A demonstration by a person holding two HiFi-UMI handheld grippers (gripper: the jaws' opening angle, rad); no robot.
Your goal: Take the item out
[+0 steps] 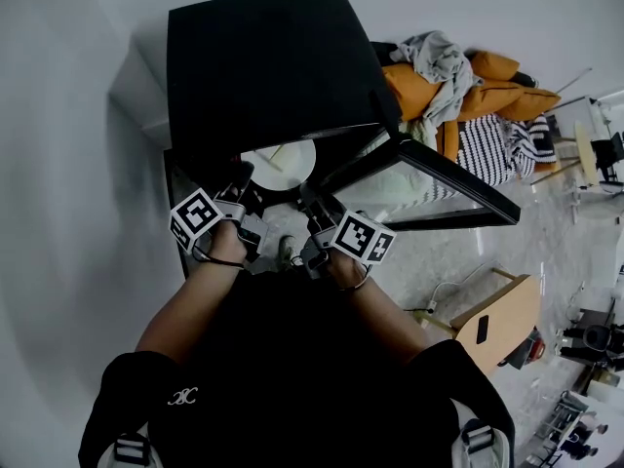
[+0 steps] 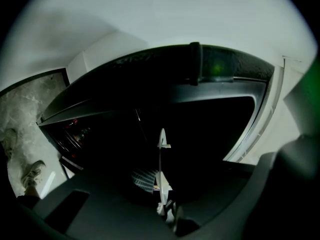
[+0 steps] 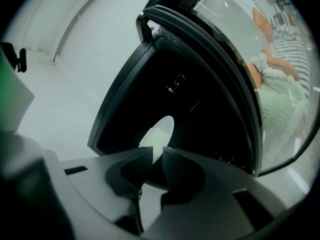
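Observation:
A white plate [image 1: 278,164] lies in the mouth of a black microwave [image 1: 263,66] whose door [image 1: 439,178] hangs open to the right. My left gripper [image 1: 237,201] holds the plate's near left rim, and my right gripper [image 1: 314,213] holds its near right rim. In the left gripper view the plate [image 2: 161,169] runs edge-on into the left gripper [image 2: 163,206], which is shut on it, with the dark oven cavity [image 2: 200,124] behind. In the right gripper view the right gripper [image 3: 156,159] is shut on the rim of the plate [image 3: 159,136].
A white wall [image 1: 58,164] stands close on the left. An orange sofa [image 1: 487,91] piled with clothes sits behind the door, and a wooden board [image 1: 502,320] stands at the right. A shoe [image 1: 285,252] rests on the marble floor [image 1: 546,252] below the oven.

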